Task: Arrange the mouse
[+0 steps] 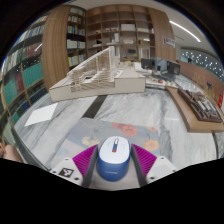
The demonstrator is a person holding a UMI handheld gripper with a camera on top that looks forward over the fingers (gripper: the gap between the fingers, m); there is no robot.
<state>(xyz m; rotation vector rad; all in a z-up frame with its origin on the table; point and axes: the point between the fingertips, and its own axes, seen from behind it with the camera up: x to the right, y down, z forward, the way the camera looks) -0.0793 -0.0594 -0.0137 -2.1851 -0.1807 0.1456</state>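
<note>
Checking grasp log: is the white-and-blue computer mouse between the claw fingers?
Yes, the white-and-blue computer mouse sits between the claw fingers' magenta pads.
</note>
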